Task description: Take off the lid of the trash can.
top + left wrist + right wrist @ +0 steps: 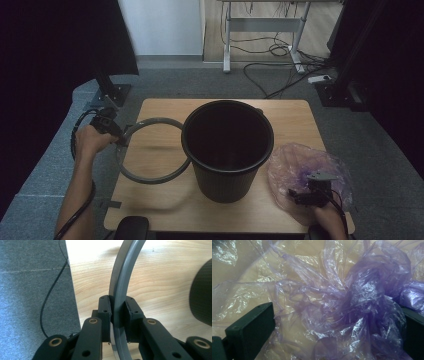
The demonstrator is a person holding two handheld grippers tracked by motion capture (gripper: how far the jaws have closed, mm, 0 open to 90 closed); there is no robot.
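Note:
A black plastic bin (pixel 225 182) stands upright in the middle of the wooden table (pixel 160 205). To its left is a grey ring (pixel 150 121), whose right side reaches the bin's wall. My left gripper (pixel 120 140) is shut on the ring's left edge. In the left gripper view the pads (pixel 105 308) clamp the ring's band (pixel 122 285) from both sides. A crumpled purple plastic bag (pixel 300 160) lies at the table's right front corner. My right gripper (pixel 309 192) sits over the bag. Its jaws stand wide open, with the bag's folds (pixel 362 297) between them.
Grey carpet surrounds the table. A black cable (pixel 51 290) runs along the floor by the table's left edge. A desk frame (pixel 227 45) and loose cables (pixel 280 50) lie beyond the far edge. A dark rounded object (pixel 131 227) sits at the near edge.

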